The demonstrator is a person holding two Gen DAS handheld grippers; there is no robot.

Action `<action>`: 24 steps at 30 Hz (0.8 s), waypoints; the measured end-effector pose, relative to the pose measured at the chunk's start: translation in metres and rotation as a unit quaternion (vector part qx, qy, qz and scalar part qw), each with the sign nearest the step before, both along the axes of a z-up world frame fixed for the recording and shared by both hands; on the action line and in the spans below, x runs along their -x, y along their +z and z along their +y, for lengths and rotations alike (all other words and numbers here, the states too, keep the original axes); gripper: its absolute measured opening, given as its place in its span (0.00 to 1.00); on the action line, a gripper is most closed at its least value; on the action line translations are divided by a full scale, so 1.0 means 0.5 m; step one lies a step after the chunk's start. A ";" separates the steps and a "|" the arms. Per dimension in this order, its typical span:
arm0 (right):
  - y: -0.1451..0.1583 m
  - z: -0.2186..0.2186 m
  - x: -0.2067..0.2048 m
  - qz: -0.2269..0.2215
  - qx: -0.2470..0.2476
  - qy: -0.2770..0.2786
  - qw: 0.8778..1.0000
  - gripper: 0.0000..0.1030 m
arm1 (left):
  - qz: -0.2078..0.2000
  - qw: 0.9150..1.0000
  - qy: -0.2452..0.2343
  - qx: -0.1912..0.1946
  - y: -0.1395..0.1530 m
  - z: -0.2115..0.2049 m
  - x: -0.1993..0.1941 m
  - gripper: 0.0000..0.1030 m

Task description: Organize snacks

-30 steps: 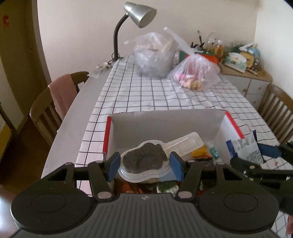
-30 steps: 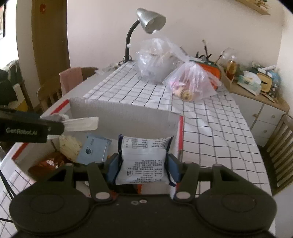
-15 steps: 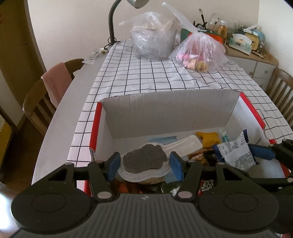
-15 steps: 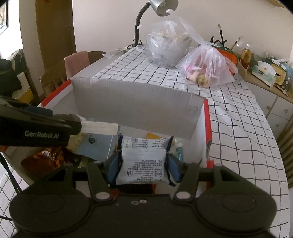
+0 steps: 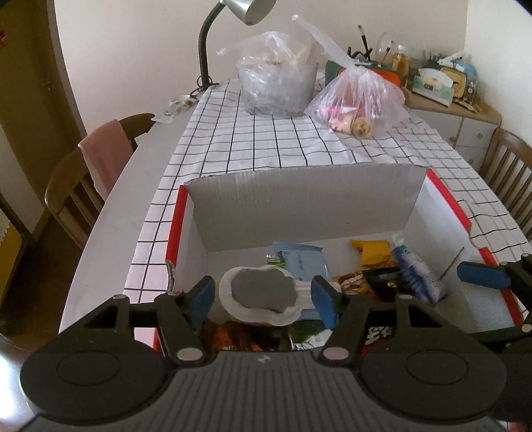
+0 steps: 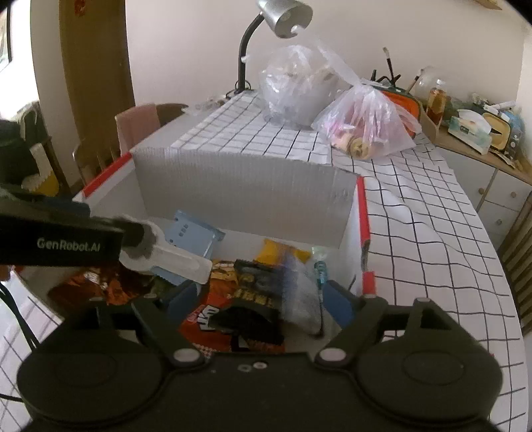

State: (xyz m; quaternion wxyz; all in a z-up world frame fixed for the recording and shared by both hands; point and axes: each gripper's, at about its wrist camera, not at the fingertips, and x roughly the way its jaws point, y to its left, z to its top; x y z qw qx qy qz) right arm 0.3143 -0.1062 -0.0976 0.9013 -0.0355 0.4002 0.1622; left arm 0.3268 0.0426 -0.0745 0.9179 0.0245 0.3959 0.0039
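Over the box (image 5: pixel 299 206), the left gripper (image 5: pixel 262 299) was opening around the clear snack tray (image 5: pixel 262 295), pads barely apart from it, and the right gripper (image 6: pixel 262 299) was opening as its white packet (image 6: pixel 299 292) dropped blurred, possibly bouncing toward the box edge.

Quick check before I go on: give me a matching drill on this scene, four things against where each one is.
Things:
1. yellow packet
2. bag of sweets
3. pink cloth
4. lamp

Places:
a. draped over the chair back
b. inside the box
c. lying on the checked cloth
d. standing at the far corner of the table

Pairs: 1-b, 2-c, 3-a, 4-d
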 end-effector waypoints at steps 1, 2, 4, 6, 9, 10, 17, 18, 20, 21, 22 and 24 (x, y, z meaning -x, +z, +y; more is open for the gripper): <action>0.005 -0.004 0.007 -0.002 -0.004 -0.001 1.000 0.84 | -0.002 1.000 0.000 0.003 0.002 0.001 0.005 0.62; 0.011 -0.008 0.014 -0.005 -0.008 -0.001 1.000 0.85 | -0.003 1.000 0.001 0.006 0.005 0.003 0.009 0.63; 0.020 -0.015 0.027 -0.007 -0.016 0.000 1.000 0.88 | -0.009 1.000 0.002 0.013 0.011 0.006 0.022 0.67; 0.031 -0.023 0.044 -0.014 -0.022 0.003 1.000 0.92 | -0.016 1.000 0.003 0.018 0.017 0.007 0.035 0.70; 0.049 -0.037 0.067 -0.022 -0.033 0.005 0.999 0.93 | -0.024 0.999 0.002 0.024 0.029 0.008 0.056 0.71; 0.055 -0.041 0.075 -0.025 -0.037 0.004 0.999 0.94 | -0.027 0.999 0.000 0.026 0.033 0.008 0.064 0.71; 0.088 -0.073 0.136 -0.054 -0.046 -0.006 0.997 1.00 | -0.054 0.998 -0.008 0.038 0.063 0.005 0.132 0.71; 0.091 -0.077 0.143 -0.056 -0.050 -0.008 0.997 1.00 | -0.059 0.997 -0.011 0.038 0.068 0.004 0.143 0.71; 0.098 -0.086 0.162 -0.061 -0.059 -0.009 0.996 1.00 | -0.069 0.997 -0.014 0.039 0.076 0.001 0.166 0.76; 0.102 -0.090 0.172 -0.065 -0.063 -0.009 0.996 1.00 | -0.074 0.996 -0.015 0.041 0.080 0.000 0.177 0.77; 0.106 -0.094 0.181 -0.068 -0.067 -0.010 0.995 1.00 | -0.078 0.996 -0.018 0.044 0.083 -0.001 0.187 0.78; 0.111 -0.102 0.197 -0.070 -0.074 -0.011 0.995 1.00 | -0.084 0.995 -0.022 0.045 0.088 -0.003 0.204 0.78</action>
